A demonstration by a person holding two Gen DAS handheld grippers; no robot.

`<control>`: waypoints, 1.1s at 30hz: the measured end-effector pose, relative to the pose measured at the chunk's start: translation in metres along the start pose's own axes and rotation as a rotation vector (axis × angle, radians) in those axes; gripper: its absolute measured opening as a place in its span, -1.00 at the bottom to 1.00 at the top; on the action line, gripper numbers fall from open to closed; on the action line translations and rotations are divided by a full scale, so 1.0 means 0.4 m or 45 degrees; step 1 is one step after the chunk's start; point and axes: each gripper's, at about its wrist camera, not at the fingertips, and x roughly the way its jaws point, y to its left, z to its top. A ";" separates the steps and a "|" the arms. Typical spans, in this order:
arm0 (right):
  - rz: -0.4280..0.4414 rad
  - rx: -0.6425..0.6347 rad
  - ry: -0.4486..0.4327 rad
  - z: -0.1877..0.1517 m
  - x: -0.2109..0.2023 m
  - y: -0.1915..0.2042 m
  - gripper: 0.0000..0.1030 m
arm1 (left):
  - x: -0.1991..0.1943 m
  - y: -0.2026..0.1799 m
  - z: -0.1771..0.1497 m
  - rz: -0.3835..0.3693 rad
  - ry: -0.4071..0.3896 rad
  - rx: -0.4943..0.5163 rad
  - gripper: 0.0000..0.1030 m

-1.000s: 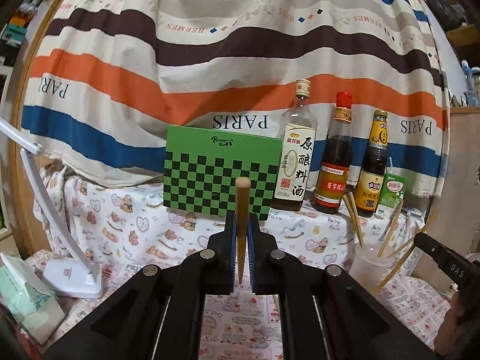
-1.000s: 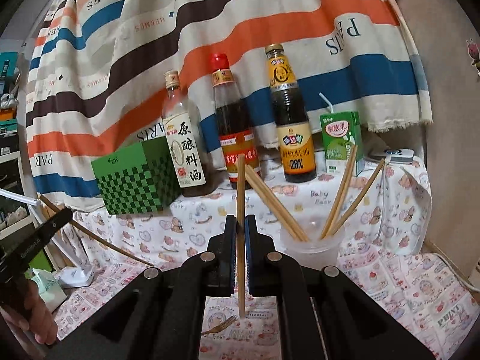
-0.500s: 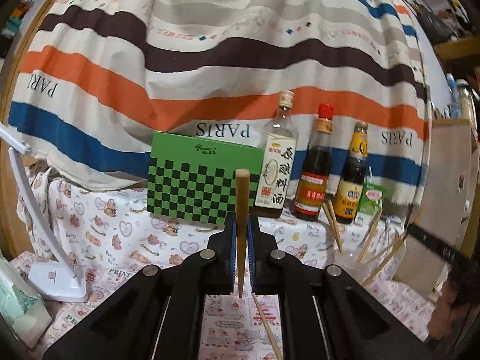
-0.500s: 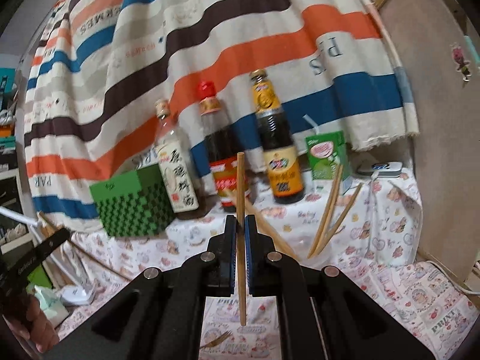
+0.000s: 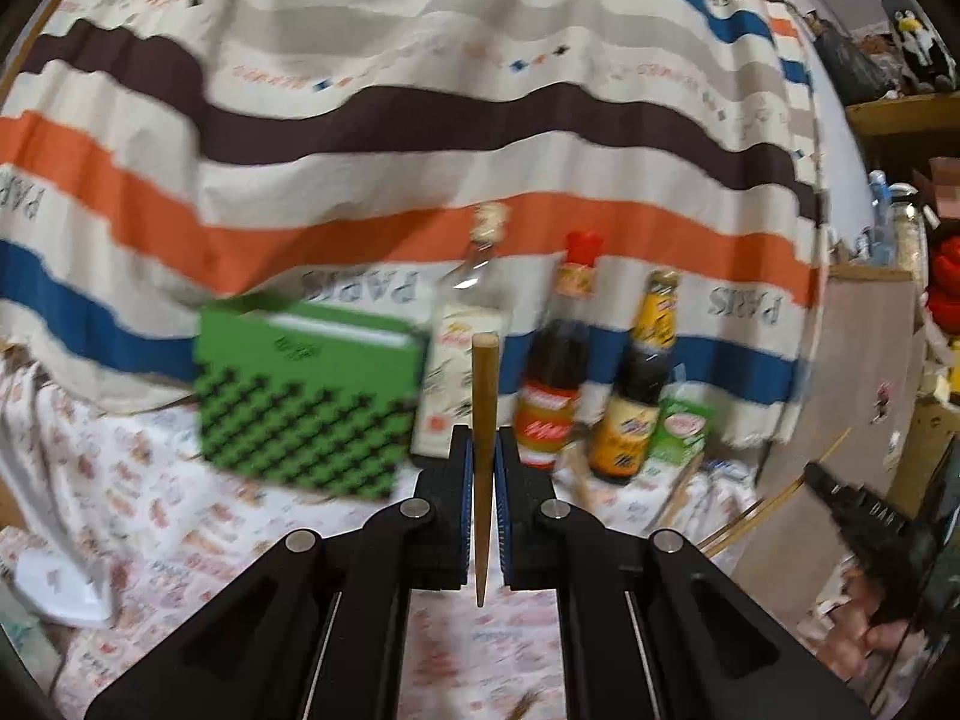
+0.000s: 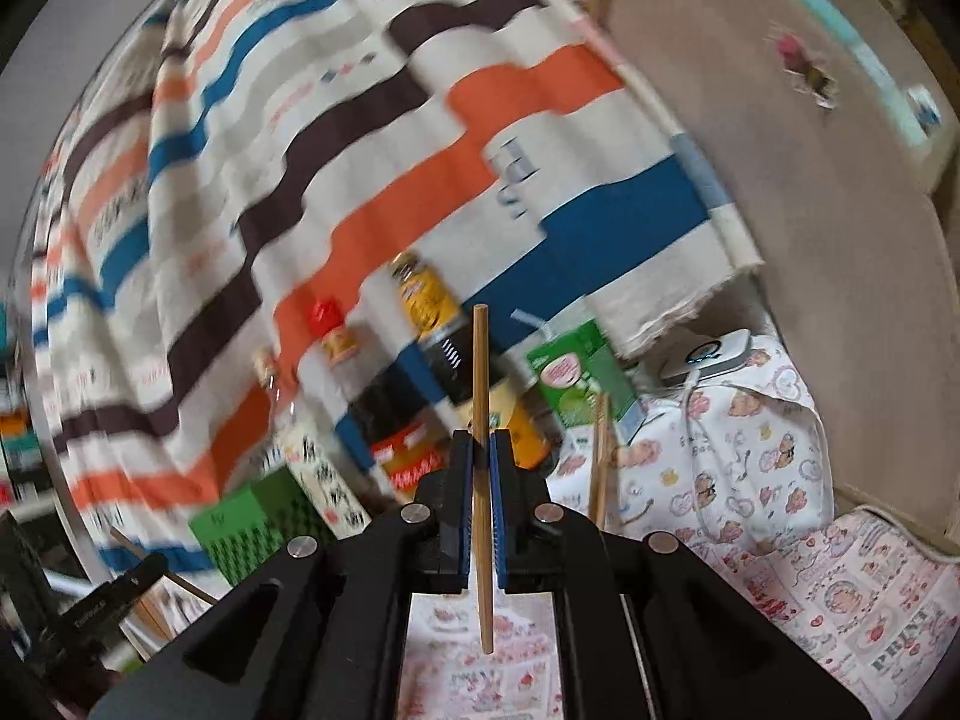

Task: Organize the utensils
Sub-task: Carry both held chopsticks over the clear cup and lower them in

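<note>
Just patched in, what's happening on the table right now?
Each hand-held gripper is clamped on one wooden chopstick. The left gripper holds its chopstick upright in front of the green checkered box and three sauce bottles. The right gripper holds the other chopstick the same way, with more chopsticks standing just beyond it. Both views are motion-blurred, and neither held chopstick is stowed yet.

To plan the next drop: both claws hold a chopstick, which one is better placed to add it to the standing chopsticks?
Probably right. The standing chopsticks rise just beside the right claw in its view; from the left claw they lie far off to the right.
</note>
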 end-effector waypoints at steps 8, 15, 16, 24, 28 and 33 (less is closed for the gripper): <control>-0.073 0.074 -0.018 0.007 0.049 -0.071 -0.88 | 0.113 -0.134 0.067 -0.137 0.063 -0.049 -0.88; -0.102 0.168 -0.032 0.019 0.082 -0.119 -0.88 | 0.202 -0.214 0.056 -0.176 0.140 -0.029 -0.88; -0.106 0.165 -0.038 0.032 0.086 -0.118 -0.88 | 0.212 -0.222 0.053 -0.172 0.149 -0.020 -0.88; -0.100 0.020 0.040 0.116 0.197 -0.053 -0.88 | 0.303 -0.256 0.049 -0.151 0.258 0.043 -0.88; -0.122 -0.092 0.176 0.109 0.261 -0.051 -0.88 | 0.338 -0.286 0.039 -0.138 0.304 0.127 -0.88; -0.197 -0.140 0.276 0.087 0.308 -0.085 -0.88 | 0.384 -0.310 0.016 -0.130 0.371 0.149 -0.88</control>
